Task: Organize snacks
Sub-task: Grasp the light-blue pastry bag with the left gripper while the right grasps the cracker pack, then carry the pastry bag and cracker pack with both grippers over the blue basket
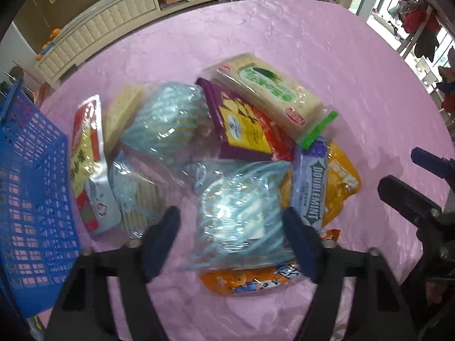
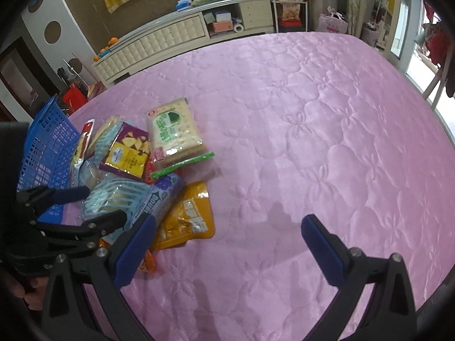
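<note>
A heap of snack packets lies on the pink quilted cloth (image 2: 298,113). My left gripper (image 1: 234,238) points down over a clear packet with light-blue stripes (image 1: 241,207). The packet sits between its fingers; a strip of pink shows beside the left finger, so the gripper is open. Beside it lie a Doublemint pack (image 1: 310,187), an orange-yellow pouch (image 1: 341,182), a purple and yellow packet (image 1: 241,125) and a cracker pack with a green label (image 1: 267,93). My right gripper (image 2: 227,250) is open over bare cloth to the right of the heap, nothing between its fingers.
A blue plastic basket (image 1: 31,199) stands at the heap's left edge, also visible in the right wrist view as the basket (image 2: 48,147). An orange packet (image 1: 250,281) lies under the striped one. A cream cabinet (image 2: 170,39) stands beyond the cloth.
</note>
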`<action>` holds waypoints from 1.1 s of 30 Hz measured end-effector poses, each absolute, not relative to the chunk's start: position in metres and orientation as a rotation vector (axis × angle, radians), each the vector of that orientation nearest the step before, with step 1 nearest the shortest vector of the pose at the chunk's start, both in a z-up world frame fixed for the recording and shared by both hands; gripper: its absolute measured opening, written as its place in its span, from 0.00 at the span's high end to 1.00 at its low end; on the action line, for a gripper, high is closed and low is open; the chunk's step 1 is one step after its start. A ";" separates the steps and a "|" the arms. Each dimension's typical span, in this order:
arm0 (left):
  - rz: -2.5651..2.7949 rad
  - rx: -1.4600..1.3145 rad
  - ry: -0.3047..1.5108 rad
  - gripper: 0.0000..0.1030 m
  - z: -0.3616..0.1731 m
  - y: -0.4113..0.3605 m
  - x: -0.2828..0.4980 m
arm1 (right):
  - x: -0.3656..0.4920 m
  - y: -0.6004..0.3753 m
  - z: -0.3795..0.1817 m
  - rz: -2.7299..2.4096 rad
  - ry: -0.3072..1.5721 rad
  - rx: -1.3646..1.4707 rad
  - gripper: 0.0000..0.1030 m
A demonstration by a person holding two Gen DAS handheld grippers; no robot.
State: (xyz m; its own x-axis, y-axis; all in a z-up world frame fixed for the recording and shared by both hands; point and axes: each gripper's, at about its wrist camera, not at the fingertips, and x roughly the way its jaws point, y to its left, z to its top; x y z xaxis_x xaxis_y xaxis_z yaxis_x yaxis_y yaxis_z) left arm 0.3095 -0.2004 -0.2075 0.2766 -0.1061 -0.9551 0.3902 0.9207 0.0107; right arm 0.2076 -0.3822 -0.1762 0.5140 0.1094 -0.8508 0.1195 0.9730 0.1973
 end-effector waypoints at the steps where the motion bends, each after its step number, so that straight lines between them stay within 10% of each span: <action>1: -0.351 0.243 1.259 0.46 -0.209 -0.200 0.310 | 0.211 -0.380 -0.177 -0.006 1.034 0.241 0.00; 29: -0.187 0.121 0.984 0.49 -0.153 -0.153 0.298 | 0.307 -0.329 -0.194 0.148 1.047 0.009 0.06; 33: -0.186 0.104 1.001 0.49 -0.160 -0.158 0.305 | 0.314 -0.332 -0.203 0.183 1.077 0.006 0.22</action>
